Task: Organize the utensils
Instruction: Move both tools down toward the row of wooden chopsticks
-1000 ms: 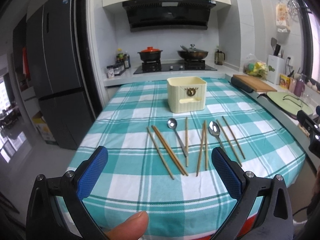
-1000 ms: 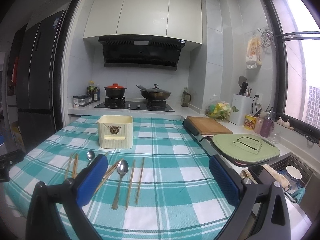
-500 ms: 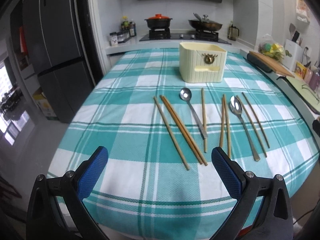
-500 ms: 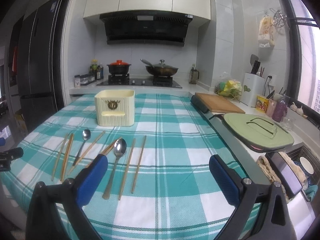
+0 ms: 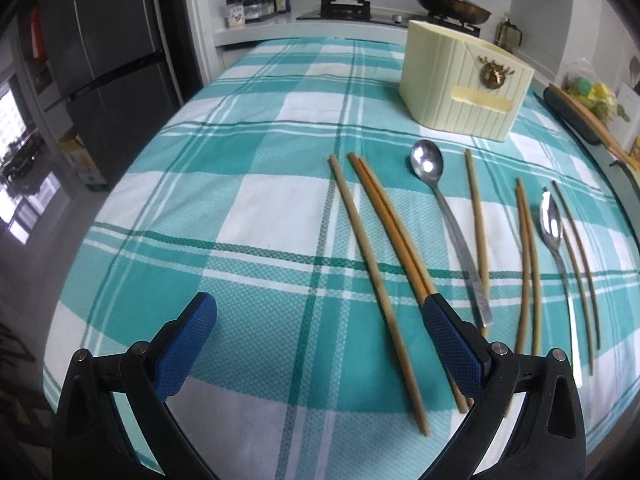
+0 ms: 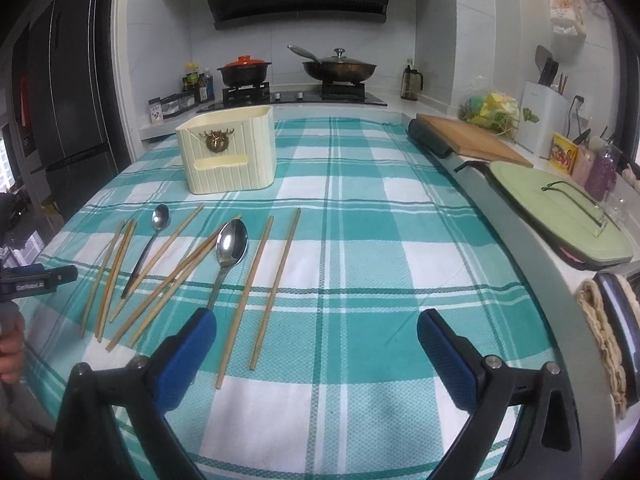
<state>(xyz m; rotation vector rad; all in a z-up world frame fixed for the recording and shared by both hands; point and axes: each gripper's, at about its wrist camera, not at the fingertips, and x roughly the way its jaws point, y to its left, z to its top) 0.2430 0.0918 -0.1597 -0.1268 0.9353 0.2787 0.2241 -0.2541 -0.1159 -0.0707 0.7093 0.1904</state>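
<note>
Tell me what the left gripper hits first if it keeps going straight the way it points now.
Probably the checked tablecloth, bare between the open left gripper fingers. The nearest utensil, a single chopstick, lies just right of that line, so it could be clipped; depth is unclear.

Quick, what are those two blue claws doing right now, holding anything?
Left gripper: open, holding nothing, above the chopsticks.
Right gripper: wide, starting to close, nothing between its jaws.
</note>
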